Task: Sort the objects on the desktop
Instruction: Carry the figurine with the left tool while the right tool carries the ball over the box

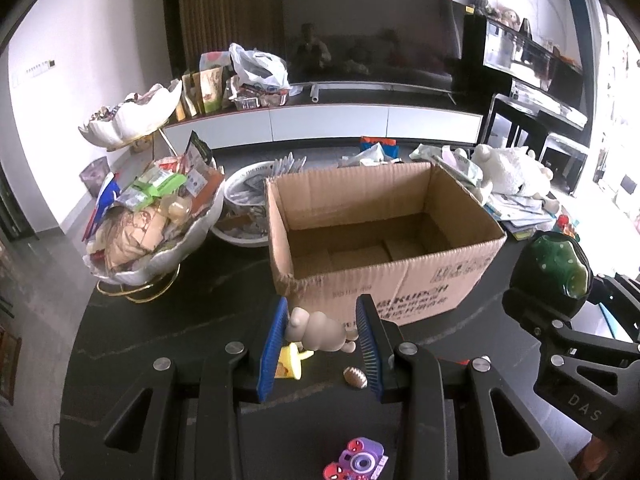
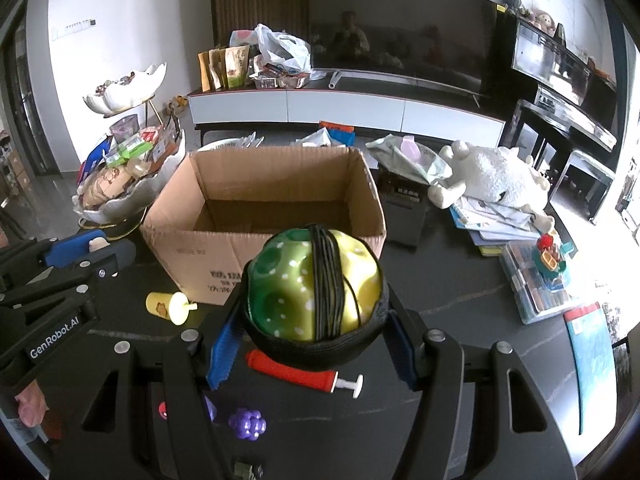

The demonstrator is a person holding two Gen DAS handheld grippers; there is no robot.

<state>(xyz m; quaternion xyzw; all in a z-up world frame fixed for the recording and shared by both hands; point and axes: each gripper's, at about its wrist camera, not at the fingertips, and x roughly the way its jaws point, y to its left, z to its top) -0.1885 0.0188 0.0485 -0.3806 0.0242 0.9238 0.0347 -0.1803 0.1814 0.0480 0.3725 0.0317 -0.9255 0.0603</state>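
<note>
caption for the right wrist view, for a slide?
Right gripper holding a green-yellow dimpled ball short of the open cardboard box.

Left gripper (image 1: 322, 344): jaws narrowed, blue pads (image 1: 273, 346) clamped on both sides of a small beige bear figure (image 1: 316, 330), body angled down and forward. Right gripper (image 2: 312, 344): jaws set wider, gripping a green-yellow ball (image 2: 316, 284) in its black mesh pouch (cord wrapped over the top), angled likewise. Each gripper appears at the edge of the other's view, side by side.
</note>
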